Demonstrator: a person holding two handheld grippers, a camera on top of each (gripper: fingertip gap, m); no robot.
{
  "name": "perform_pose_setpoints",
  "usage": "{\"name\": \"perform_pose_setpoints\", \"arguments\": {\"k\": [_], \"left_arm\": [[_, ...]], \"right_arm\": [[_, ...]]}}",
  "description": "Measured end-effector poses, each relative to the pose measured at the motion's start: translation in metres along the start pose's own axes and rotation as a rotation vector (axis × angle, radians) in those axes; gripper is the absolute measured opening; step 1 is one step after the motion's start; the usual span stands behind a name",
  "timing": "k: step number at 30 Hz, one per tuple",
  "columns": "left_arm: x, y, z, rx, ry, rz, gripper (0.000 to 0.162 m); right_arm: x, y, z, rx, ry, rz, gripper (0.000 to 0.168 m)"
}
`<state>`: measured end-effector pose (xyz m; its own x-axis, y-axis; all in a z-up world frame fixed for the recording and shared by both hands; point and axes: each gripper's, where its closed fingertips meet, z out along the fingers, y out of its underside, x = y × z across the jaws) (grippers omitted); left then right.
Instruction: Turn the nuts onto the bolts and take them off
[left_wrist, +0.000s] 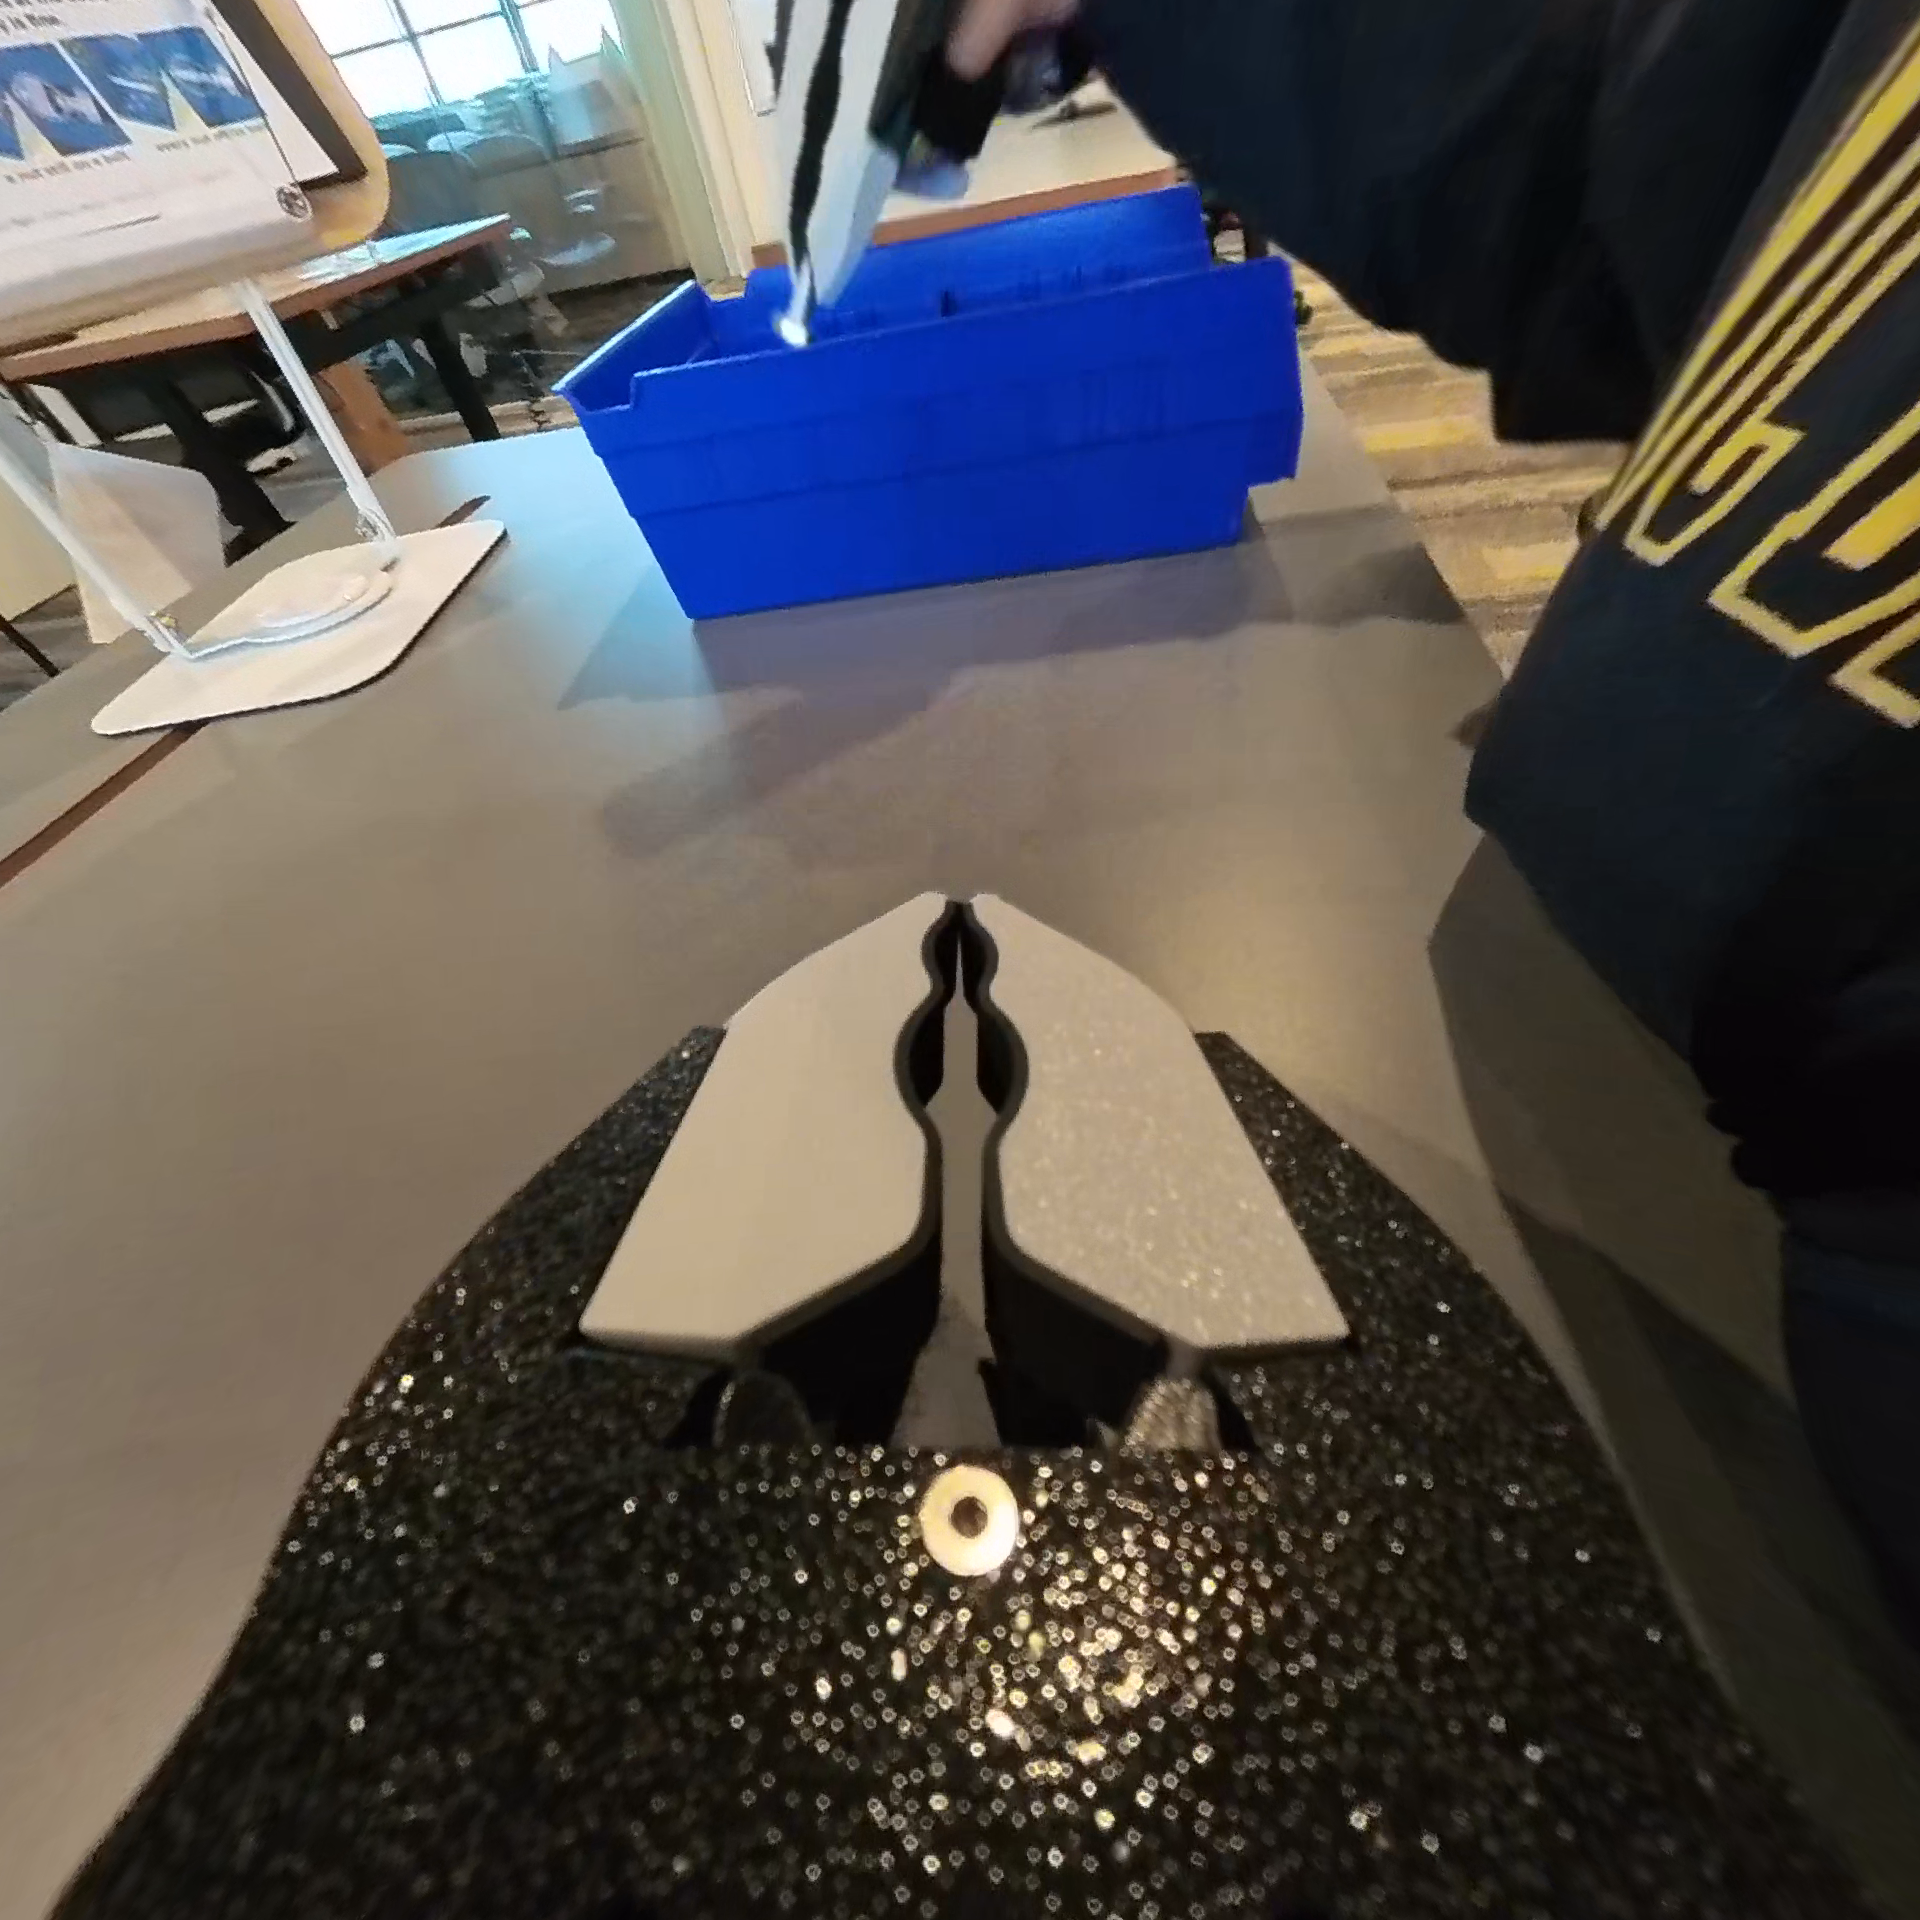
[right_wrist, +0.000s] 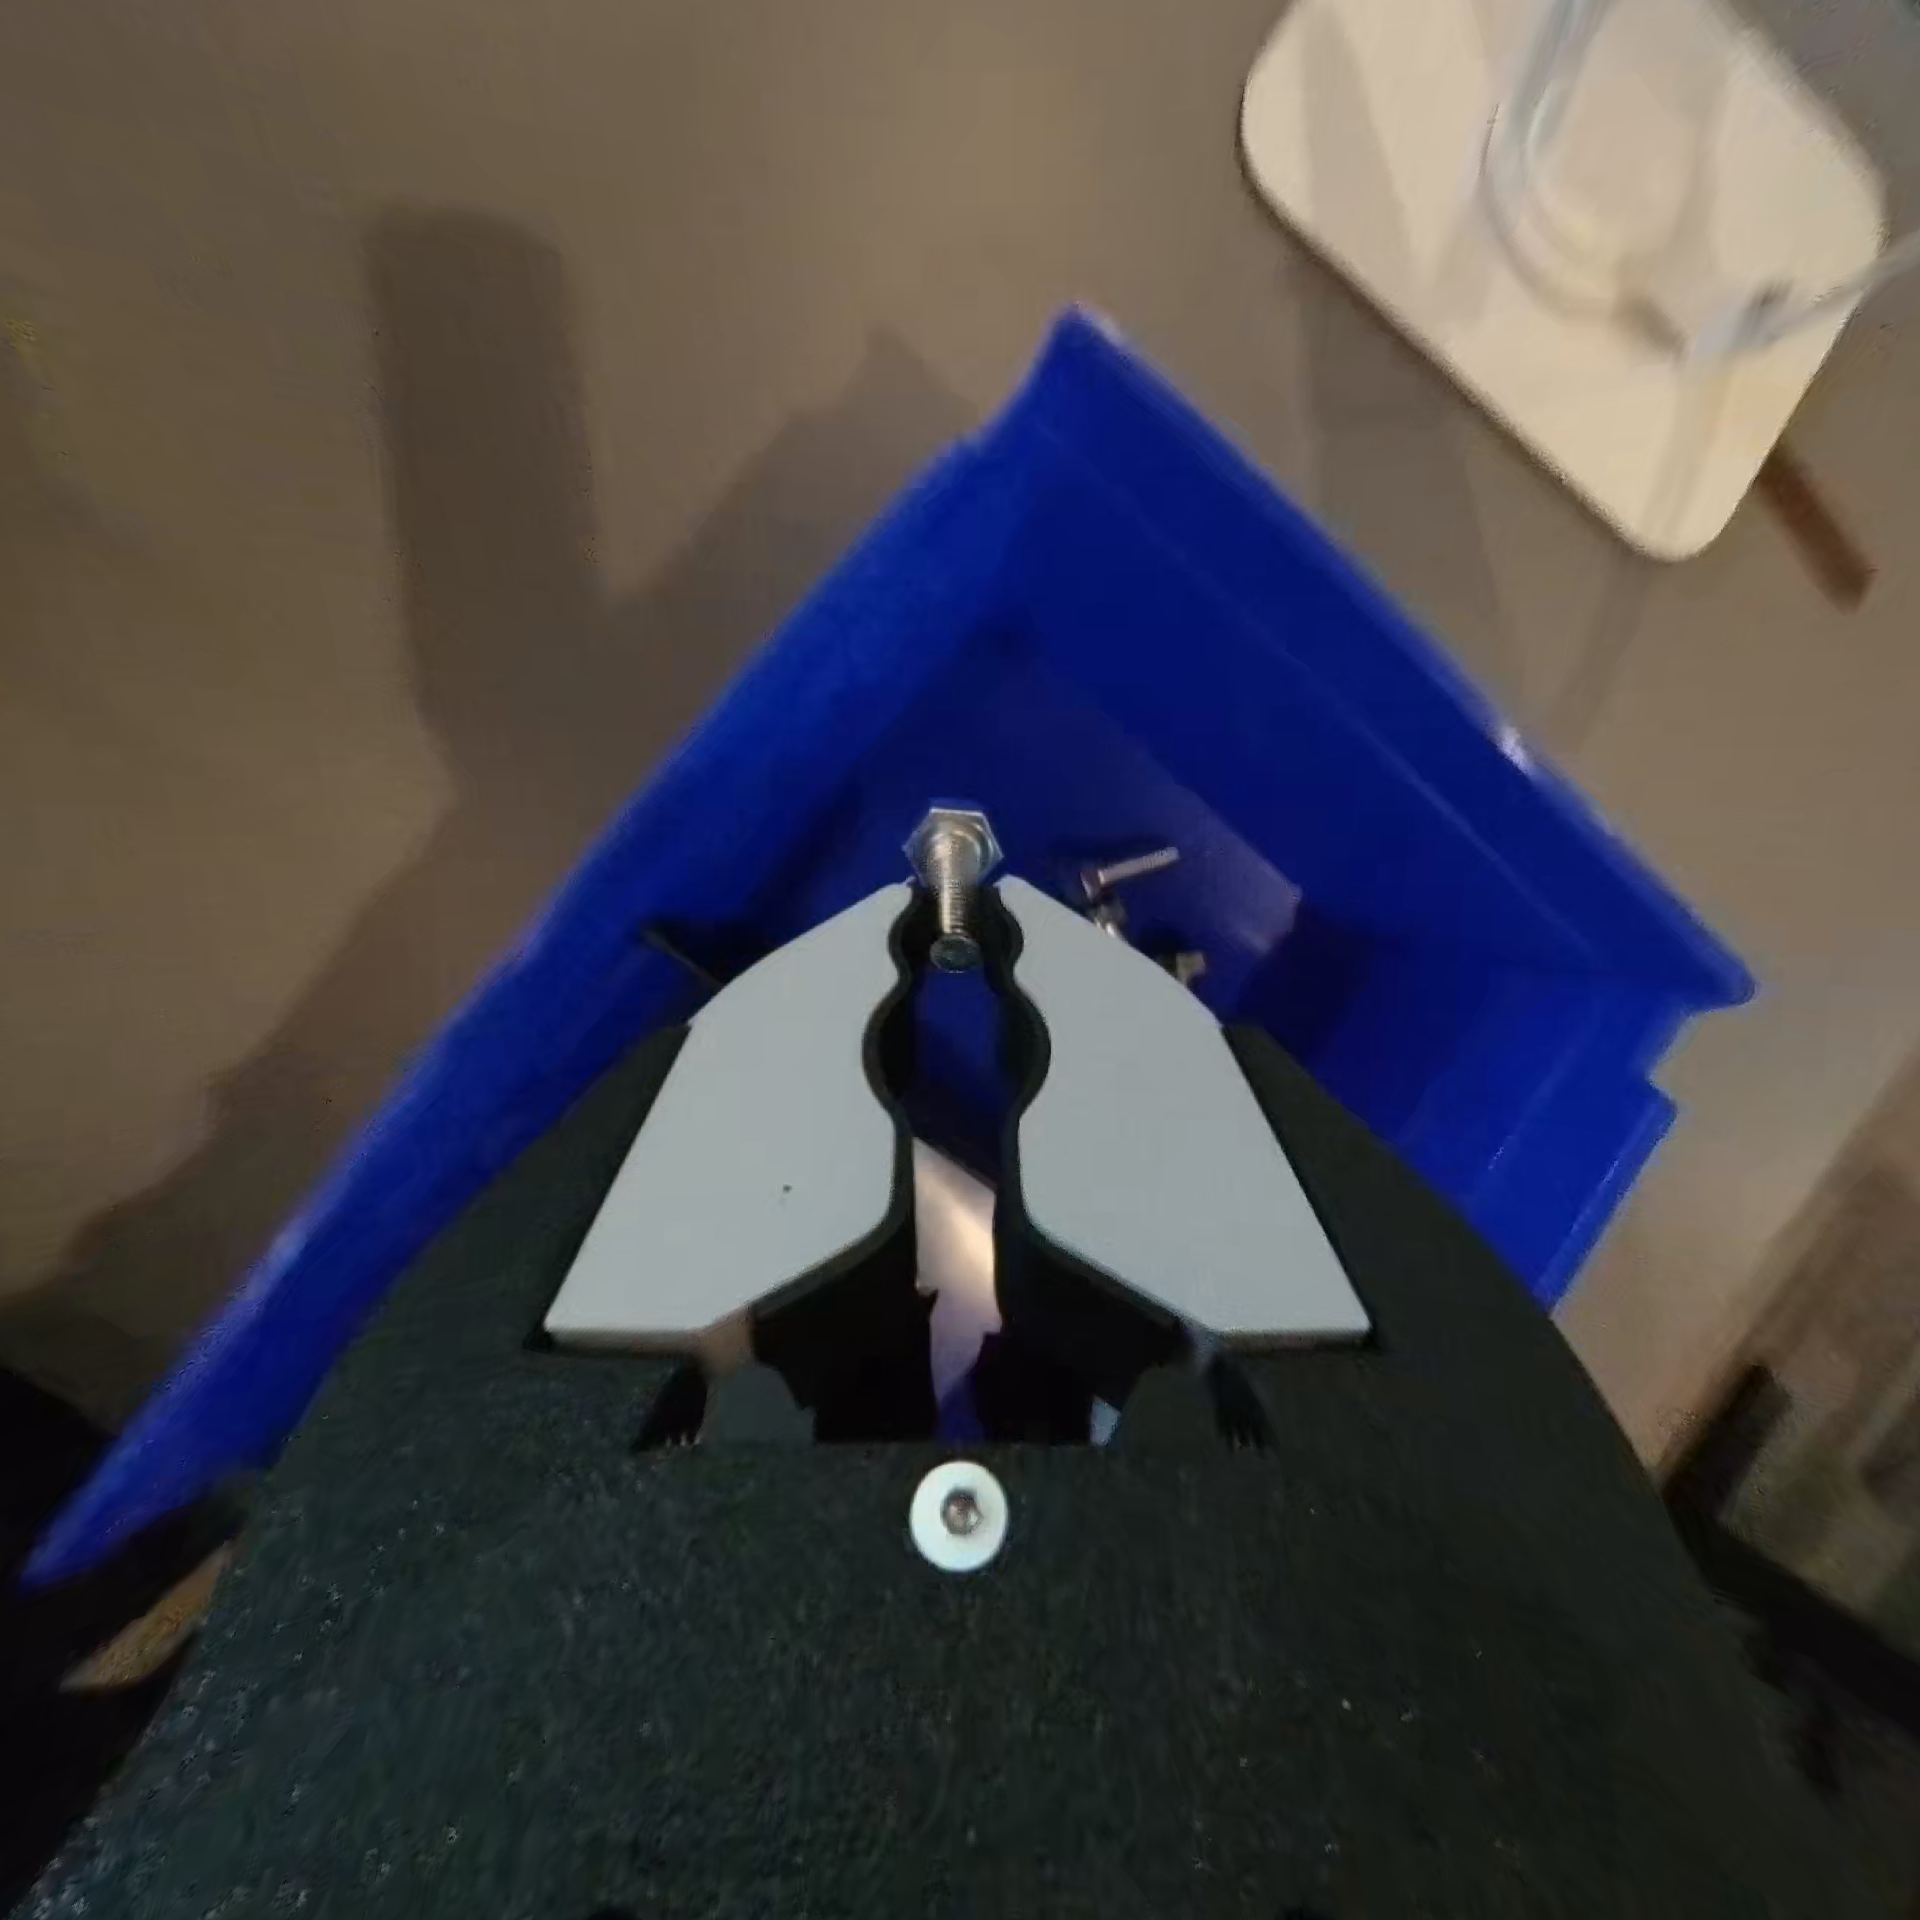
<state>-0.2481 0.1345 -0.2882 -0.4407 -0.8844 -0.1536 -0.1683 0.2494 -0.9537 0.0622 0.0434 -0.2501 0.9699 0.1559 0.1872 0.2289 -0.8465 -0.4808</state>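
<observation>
My right gripper (right_wrist: 954, 891) is shut on a silver bolt (right_wrist: 949, 904), held along the fingers over the inside of the blue bin (right_wrist: 1351, 779). A hex nut (right_wrist: 953, 836) sits on the bolt's far end, just past the fingertips. Loose bolts (right_wrist: 1132, 868) lie on the bin floor to the right of it. In the left wrist view the right gripper (left_wrist: 821, 239) points down into the blue bin (left_wrist: 935, 488). My left gripper (left_wrist: 961, 909) is shut with nothing between its pads, low over the grey table (left_wrist: 416, 935), well short of the bin.
A clear sign stand on a white base (left_wrist: 301, 623) stands left of the bin; the base also shows in the right wrist view (right_wrist: 1558, 260). A person's dark sleeve and shirt (left_wrist: 1714, 623) fill the right side. The table edge runs along the right. Spacing between my two grippers at the tips: around 35 centimeters.
</observation>
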Motion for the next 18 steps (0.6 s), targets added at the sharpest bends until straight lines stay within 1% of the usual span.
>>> {"name": "perform_pose_setpoints", "arguments": {"k": [3, 5, 8, 14, 17, 18], "left_arm": [[0.001, 0.001, 0.001, -0.011, 0.002, 0.007, 0.000], [0.001, 0.002, 0.002, -0.017, 0.002, 0.010, 0.000], [0.002, 0.003, 0.002, -0.022, 0.006, 0.013, 0.000], [0.002, 0.003, 0.003, -0.029, 0.005, 0.020, 0.000], [0.002, 0.004, 0.003, -0.033, 0.002, 0.022, 0.000], [0.002, 0.004, 0.003, -0.034, 0.001, 0.021, 0.000]], "right_arm": [[0.010, 0.019, 0.021, -0.108, -0.099, -0.001, 0.010], [0.007, 0.024, 0.034, -0.155, -0.189, -0.024, 0.011], [0.007, 0.029, 0.049, -0.221, -0.267, -0.057, 0.010], [0.010, 0.046, 0.066, -0.328, -0.349, -0.085, 0.011], [0.010, 0.060, 0.067, -0.417, -0.364, -0.028, 0.011], [0.011, 0.062, 0.067, -0.432, -0.362, -0.013, 0.014]]}}
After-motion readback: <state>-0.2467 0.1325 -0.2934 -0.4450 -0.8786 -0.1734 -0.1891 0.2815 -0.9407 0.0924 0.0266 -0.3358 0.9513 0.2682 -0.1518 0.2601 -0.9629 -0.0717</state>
